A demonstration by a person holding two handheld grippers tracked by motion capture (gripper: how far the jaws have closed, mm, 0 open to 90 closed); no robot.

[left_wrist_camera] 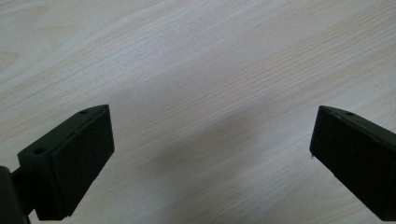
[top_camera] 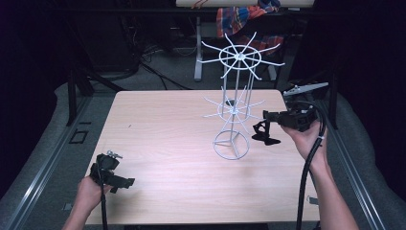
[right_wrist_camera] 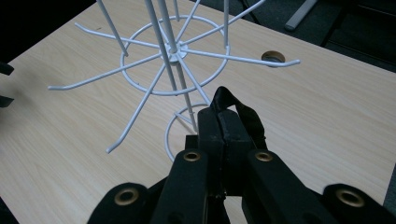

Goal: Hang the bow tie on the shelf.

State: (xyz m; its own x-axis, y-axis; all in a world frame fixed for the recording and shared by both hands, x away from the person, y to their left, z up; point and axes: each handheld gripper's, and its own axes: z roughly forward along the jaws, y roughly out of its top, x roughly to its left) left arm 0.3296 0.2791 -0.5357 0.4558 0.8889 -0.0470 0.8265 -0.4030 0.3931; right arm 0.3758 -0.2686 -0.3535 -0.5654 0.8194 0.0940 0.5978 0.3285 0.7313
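One white wire rack point(top_camera: 234, 96) stands on the pale wooden table point(top_camera: 163, 143), right of centre in the high view; it has two tiers of spokes, a larger wheel at the top and a smaller one halfway down the thin uprights, and a single ring foot resting on the tabletop. Two grippers are in play, each in one of the person's hands. The right gripper point(top_camera: 267, 116) sits at the right of the high view, just beside the lower tier of the rack, and its jaws are pressed together on one black strap point(top_camera: 264, 132), which hangs down from them in a loop with its shadow on the wood beneath. In the right gripper view the black strap point(right_wrist_camera: 236, 114) rises from between the closed jaws at lower centre, with the lower wheel of spokes point(right_wrist_camera: 175, 56) filling the upper half of the frame and one round hole in the tabletop point(right_wrist_camera: 273, 57) at upper right. The left gripper point(top_camera: 125, 182) lies low at the lower left of the high view, near the table's front edge and well apart from the rack. In the left gripper view its two jaws stand wide apart at the lower corners, with nothing between them but bare wood grain point(left_wrist_camera: 210, 70).
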